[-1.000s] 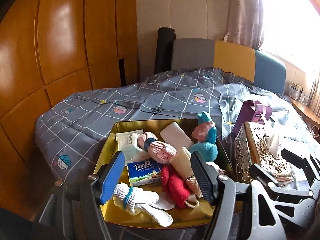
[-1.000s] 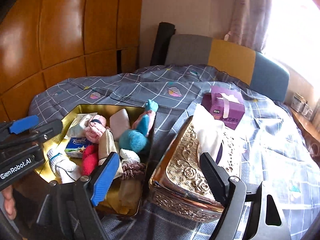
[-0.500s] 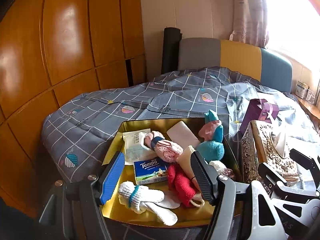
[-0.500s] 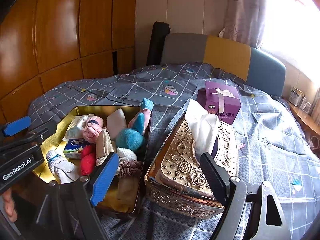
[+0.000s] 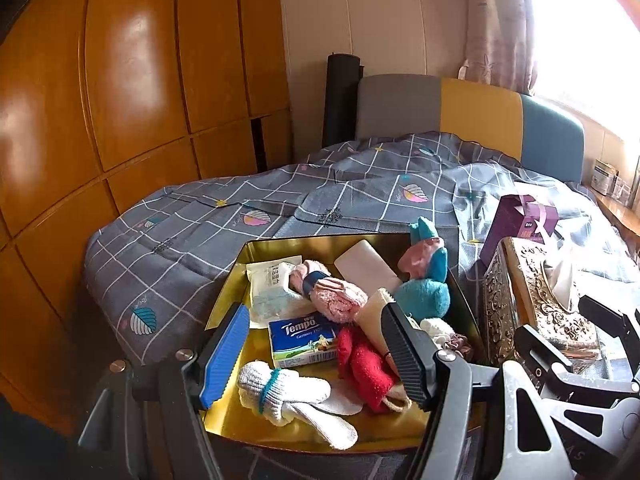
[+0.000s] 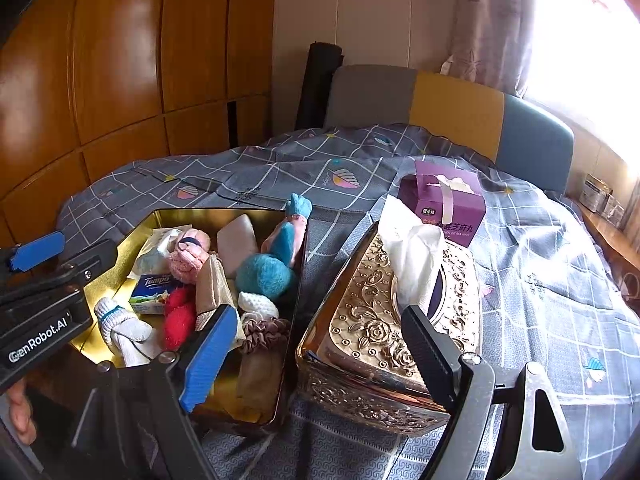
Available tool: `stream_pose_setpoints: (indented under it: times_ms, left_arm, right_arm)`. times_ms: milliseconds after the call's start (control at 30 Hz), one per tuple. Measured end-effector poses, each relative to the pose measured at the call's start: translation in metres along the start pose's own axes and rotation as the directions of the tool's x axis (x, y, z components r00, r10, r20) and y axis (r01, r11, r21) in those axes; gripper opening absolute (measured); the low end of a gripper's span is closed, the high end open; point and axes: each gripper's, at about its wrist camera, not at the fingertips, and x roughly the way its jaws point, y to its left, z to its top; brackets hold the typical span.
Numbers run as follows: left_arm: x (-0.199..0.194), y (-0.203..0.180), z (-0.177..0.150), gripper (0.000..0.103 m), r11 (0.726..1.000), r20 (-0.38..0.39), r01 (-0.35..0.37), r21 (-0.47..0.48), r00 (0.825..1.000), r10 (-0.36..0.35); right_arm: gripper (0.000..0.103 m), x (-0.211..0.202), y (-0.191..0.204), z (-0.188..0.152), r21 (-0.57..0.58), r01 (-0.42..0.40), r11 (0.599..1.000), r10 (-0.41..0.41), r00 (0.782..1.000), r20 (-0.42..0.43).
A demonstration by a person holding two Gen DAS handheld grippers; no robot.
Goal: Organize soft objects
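Your left gripper (image 5: 316, 356) hangs wide open and empty over the near end of the gold tin (image 5: 280, 250) on the bed (image 5: 192, 240); the white gloves (image 5: 288, 394), Tempo pack (image 5: 302, 340) and red sock (image 5: 364, 364) lie between and beyond its jaws, untouched. Your right gripper (image 6: 316, 354), equally wide and empty, frames the tin's right edge and the ornate tissue box (image 6: 372, 328).

Rolled socks (image 5: 340, 300), gloves (image 5: 288, 394), teal plush (image 6: 266, 274) jumbled inside gold tin (image 5: 236, 276)
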Motion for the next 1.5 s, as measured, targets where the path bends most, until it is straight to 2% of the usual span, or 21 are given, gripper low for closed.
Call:
stream_pose_setpoints:
  times_ms: [1267, 1500]
  left_arm:
    - [-0.0011, -0.0010, 0.0010, 0.069, 1.000, -0.002, 0.015, 0.008, 1.000, -0.015]
    - [-0.0049, -0.0002, -0.0006, 0.069, 1.000, 0.031, 0.014, 0.015, 0.999, -0.014]
  right_arm:
    - [0.086, 0.0031, 0.0062, -0.0022, -0.013, -0.001, 1.000, 0.001, 1.000, -0.011]
    - [0.086, 0.0032, 0.0063, -0.0032, -0.021, 0.002, 1.000, -0.002, 1.000, -0.010]
